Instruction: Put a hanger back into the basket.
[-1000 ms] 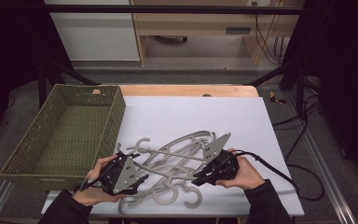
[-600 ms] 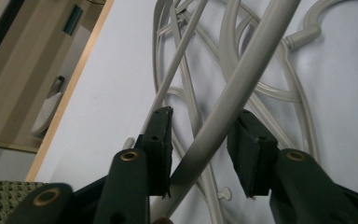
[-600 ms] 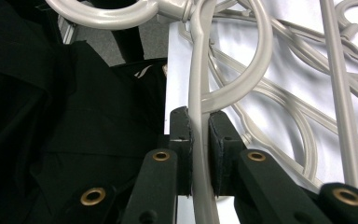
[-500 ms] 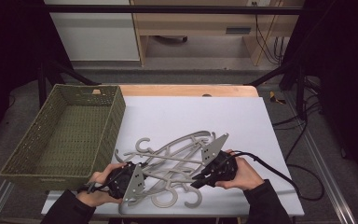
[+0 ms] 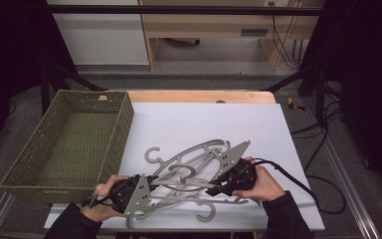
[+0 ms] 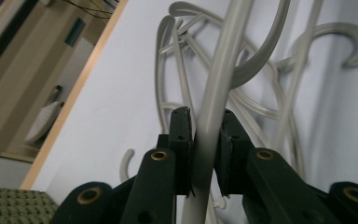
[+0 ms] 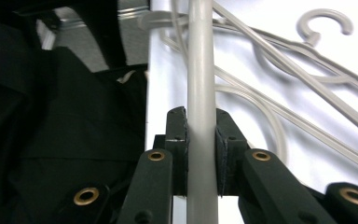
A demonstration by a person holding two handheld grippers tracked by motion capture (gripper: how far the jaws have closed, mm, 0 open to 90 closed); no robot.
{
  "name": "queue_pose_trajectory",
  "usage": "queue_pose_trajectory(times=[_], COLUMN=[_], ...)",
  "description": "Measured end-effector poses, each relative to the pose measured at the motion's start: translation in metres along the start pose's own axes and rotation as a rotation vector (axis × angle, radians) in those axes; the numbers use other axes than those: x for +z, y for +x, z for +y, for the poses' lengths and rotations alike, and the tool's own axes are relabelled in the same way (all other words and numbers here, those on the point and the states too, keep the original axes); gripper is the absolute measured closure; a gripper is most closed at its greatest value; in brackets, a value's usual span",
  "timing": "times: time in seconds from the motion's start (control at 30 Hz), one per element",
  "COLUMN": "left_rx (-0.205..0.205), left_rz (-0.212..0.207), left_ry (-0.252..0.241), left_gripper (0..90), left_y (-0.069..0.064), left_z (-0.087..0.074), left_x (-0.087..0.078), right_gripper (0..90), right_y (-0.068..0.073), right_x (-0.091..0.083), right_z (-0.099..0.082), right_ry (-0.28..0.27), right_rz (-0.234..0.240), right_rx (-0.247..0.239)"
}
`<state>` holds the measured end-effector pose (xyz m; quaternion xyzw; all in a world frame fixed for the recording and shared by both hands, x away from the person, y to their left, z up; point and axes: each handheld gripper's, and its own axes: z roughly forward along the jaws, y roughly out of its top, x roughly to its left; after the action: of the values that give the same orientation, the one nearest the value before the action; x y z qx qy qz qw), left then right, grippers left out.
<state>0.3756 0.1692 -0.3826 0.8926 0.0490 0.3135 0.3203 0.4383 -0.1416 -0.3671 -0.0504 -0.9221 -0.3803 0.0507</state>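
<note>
While both hands rest at the near edge of the white bench (image 5: 189, 124), the left tongs (image 6: 205, 140) clamp one grey hanger bar (image 6: 219, 93), and the right tongs (image 7: 200, 140) clamp another bar (image 7: 200, 70). Between them lies the tangled pile of grey hangers (image 5: 189, 174). Farther left sits a green basket (image 5: 59, 149).

A green woven basket (image 5: 69, 144) sat at the left of the white tabletop (image 5: 204, 124) (its far edge bare wood). Beyond stood a white cabinet (image 5: 99, 35) and wooden furniture (image 5: 214, 25), with cables (image 5: 283, 45) hanging nearby.
</note>
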Motion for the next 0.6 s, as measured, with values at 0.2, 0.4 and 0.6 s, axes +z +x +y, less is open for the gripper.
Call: queue_pose_trajectory(times=[0.2, 0.4, 0.6], left_rx=[-0.052, -0.119, -0.191], left_rz=[-0.013, 0.006, 0.056], left_ry=[-0.015, -0.047, -0.059], left_gripper=[80.5, 81.3, 81.4], left_y=[0.002, 0.004, 0.011], left_z=[0.002, 0.007, 0.006], left_x=[0.0, -0.007, -0.013], right_gripper=[75.4, 66.2, 48.6], right_y=[-0.003, -0.002, 0.002], right_x=[-0.011, -0.021, -0.041], right_z=[-0.002, -0.001, -0.005], right_ry=[-0.099, -0.204, -0.362], right_rz=[-0.087, -0.211, -0.371], right_rx=[0.017, 0.041, 0.04])
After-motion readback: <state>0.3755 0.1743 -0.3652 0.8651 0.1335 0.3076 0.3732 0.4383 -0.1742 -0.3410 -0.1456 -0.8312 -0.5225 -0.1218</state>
